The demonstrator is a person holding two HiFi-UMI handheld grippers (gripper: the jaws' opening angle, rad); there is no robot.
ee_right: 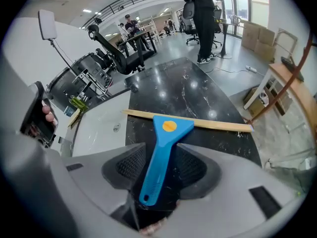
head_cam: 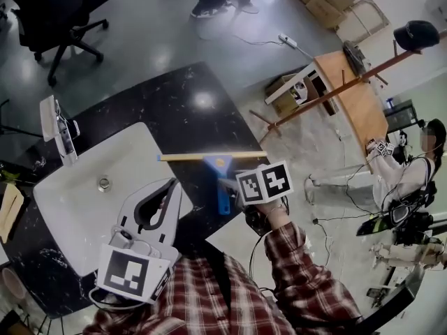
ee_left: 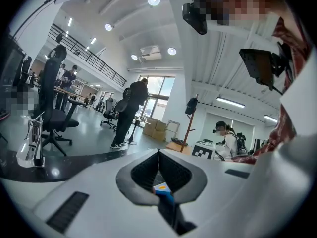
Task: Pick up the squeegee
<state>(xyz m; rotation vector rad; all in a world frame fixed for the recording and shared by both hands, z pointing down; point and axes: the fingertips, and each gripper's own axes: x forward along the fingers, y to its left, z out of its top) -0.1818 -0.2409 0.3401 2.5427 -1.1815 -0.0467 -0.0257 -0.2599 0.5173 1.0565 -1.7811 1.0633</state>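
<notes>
The squeegee (head_cam: 221, 166) has a blue handle and a long pale yellow blade; it lies flat on the black marbled counter (head_cam: 188, 107), just right of the white sink (head_cam: 70, 208). My right gripper (head_cam: 237, 187) is low over its handle. In the right gripper view the squeegee (ee_right: 166, 133) runs between the jaws of the right gripper (ee_right: 161, 157), which stand open with dark gaps on both sides. My left gripper (head_cam: 172, 185) hovers over the sink's right edge, shut and empty. The left gripper (ee_left: 158, 155) points out into the room, and a bit of the blue squeegee (ee_left: 163, 191) shows beneath it.
A drain (head_cam: 104, 183) sits in the sink, and a small device on a stand (head_cam: 57, 130) is at its far left corner. Beyond the counter's right edge the floor holds a wooden coat rack (head_cam: 328, 96), a wooden table (head_cam: 360, 107) and a seated person (head_cam: 408, 176). An office chair (head_cam: 59, 9) stands far left.
</notes>
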